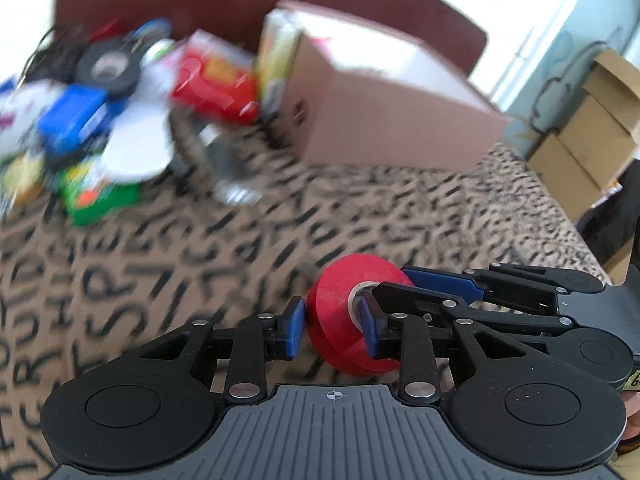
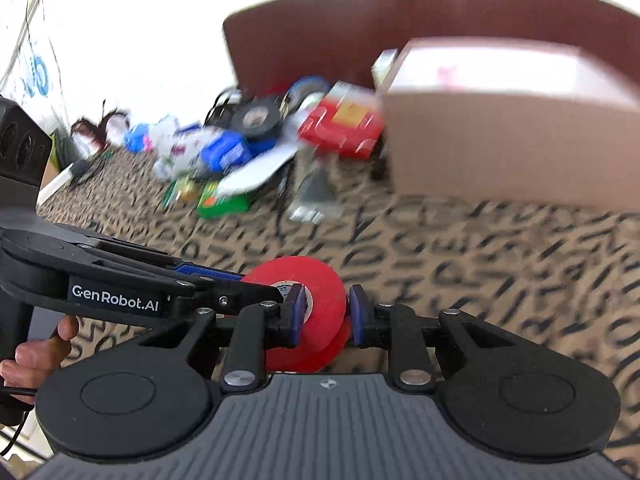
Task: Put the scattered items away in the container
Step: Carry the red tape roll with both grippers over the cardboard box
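Observation:
A red tape roll [image 1: 340, 316] [image 2: 320, 312] is held above the lettered tablecloth between both grippers. My left gripper [image 1: 332, 330] grips it across its faces, one pad in the roll's core. My right gripper [image 2: 325, 316] also clamps the roll; its fingers [image 1: 440, 282] enter the left wrist view from the right. The cardboard box [image 1: 384, 108] [image 2: 512, 128], the container, stands at the back. Scattered items lie to its left: a red packet [image 1: 216, 80] [image 2: 344, 124], black tape roll [image 1: 108, 66] [image 2: 256, 118], blue packet [image 1: 76, 120], green box [image 1: 100, 196] [image 2: 220, 200].
A white plate [image 1: 140, 136] lies among the pile. A metal foil-like object [image 1: 224, 160] lies before the box. A dark red chair back [image 1: 240, 0] stands behind the table. Stacked cardboard boxes [image 1: 592, 128] sit off the table at right. Both views are motion-blurred.

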A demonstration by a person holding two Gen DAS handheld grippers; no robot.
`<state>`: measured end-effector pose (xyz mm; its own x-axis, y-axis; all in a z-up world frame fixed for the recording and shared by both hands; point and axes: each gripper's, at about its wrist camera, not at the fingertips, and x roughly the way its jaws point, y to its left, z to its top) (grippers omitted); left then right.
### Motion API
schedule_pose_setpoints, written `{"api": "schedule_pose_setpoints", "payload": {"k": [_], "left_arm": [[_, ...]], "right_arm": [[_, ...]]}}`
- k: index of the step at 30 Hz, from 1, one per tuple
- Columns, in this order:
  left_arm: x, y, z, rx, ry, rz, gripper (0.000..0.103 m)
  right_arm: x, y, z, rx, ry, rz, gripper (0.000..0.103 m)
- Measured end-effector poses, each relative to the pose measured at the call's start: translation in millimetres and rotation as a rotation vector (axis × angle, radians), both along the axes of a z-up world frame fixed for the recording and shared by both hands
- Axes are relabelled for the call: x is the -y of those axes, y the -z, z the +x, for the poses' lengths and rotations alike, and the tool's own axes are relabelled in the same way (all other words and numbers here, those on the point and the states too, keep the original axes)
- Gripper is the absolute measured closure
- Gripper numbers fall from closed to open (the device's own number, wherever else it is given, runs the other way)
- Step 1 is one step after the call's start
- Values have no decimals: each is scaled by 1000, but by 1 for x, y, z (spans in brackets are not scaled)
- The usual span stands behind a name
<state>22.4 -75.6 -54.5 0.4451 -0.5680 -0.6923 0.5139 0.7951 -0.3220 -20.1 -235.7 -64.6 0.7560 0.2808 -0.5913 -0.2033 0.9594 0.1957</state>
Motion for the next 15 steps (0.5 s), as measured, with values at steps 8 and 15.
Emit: {"api": "schedule_pose_setpoints", "payload": {"k": [8,15], "left_arm": [[47,-59,28,154,84,-17,72],[77,-102,75,232,88,-63,74]], "right_arm": [[38,-54,15,171,76,-37,76],[64,-92,58,283,118,-64,76]]}}
